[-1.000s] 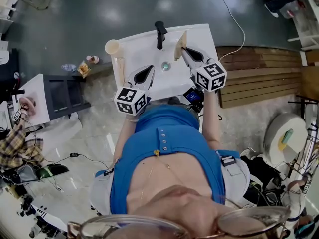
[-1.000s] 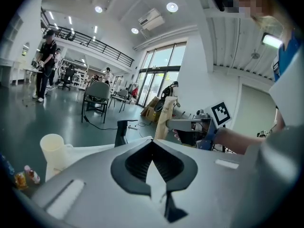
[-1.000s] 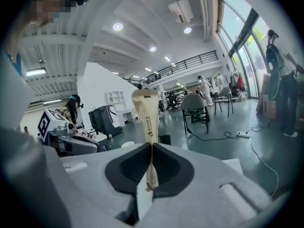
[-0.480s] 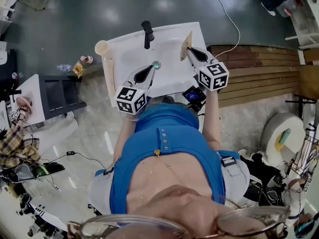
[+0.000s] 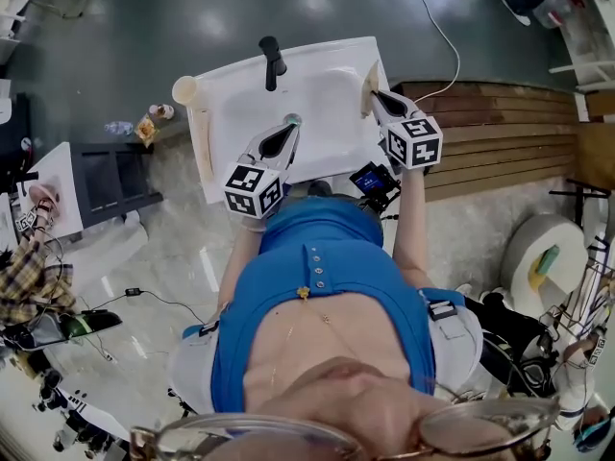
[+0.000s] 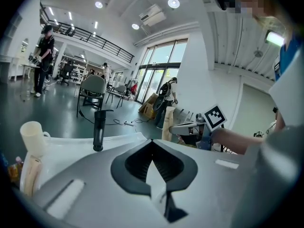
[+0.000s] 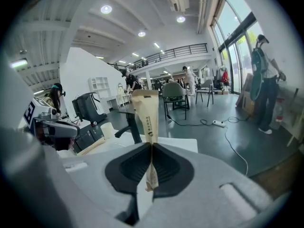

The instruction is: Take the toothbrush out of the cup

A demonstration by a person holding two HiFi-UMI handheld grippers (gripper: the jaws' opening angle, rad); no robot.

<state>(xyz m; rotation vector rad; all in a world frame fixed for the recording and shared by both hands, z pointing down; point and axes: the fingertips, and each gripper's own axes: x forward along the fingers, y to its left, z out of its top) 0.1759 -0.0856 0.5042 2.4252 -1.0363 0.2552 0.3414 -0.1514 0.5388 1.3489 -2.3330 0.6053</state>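
1. Right gripper (image 5: 378, 97): the jaws are clenched on a flat beige paper sleeve with print on it. I judge this to be the wrapped toothbrush (image 7: 146, 109).
2. Key relation: the toothbrush is already in the right jaws. Its lower end is pinched between the pads. Its long axis runs up and forward out of the seam, so most of its length stands clear above the tips. In the head view it sits at the right rim of the washbasin (image 5: 327, 80).
3. Cup (image 5: 184, 89): it stands upright on the far-left corner of the washbasin. Nothing shows above its rim in the left gripper view. It is well apart from the toothbrush, with the whole bowl between them. I judge the extraction done; what remains is to carry the toothbrush off or set it down.
4. Left gripper (image 5: 286, 128): the jaws are closed with nothing between them. It hangs over the near part of the bowl. It is the nearer of the two to the cup, but I see no need for it there.
5. Surface: the washbasin is white and glossy, so a paper sleeve laid on it may slide. A black tap (image 5: 272, 58) stands at the back centre. A second long beige item (image 6: 28, 175) lies along the left rim just beside the cup. I cannot tell what it is.
6. Room: an open hall with a dark, shiny floor (image 5: 144, 17). A wooden platform (image 5: 500, 133) lies to the right of the washbasin. Chairs and people stand far off.
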